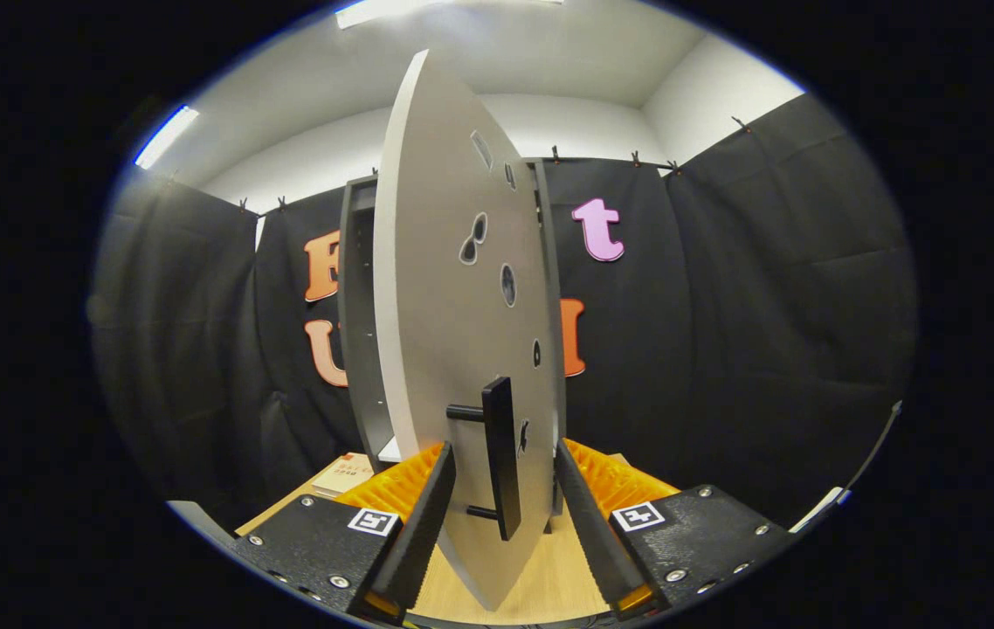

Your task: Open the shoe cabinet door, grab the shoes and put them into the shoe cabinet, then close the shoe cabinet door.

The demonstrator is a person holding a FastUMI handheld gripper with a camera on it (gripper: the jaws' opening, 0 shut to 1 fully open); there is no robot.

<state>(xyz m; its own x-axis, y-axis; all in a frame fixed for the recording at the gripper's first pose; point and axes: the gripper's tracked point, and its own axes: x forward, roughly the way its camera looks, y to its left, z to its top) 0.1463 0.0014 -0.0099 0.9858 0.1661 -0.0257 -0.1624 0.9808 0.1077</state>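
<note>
The shoe cabinet is a tall dark frame standing against the black cloth just beyond the fingers. Its pale door is swung out toward me and is seen nearly edge-on, with several holes in its face. A black bar handle stands off the door low down. My gripper straddles that handle. One fingertip lies against the door face beside the handle posts, and the other fingertip sits past the door's far edge. A gap shows between the bar and that finger. A pale shelf edge shows inside the cabinet.
The cabinet stands on a light wooden surface that runs under the fingers. A flat tan box lies on it beside the cabinet's foot. Black cloth walls close in behind and on both sides.
</note>
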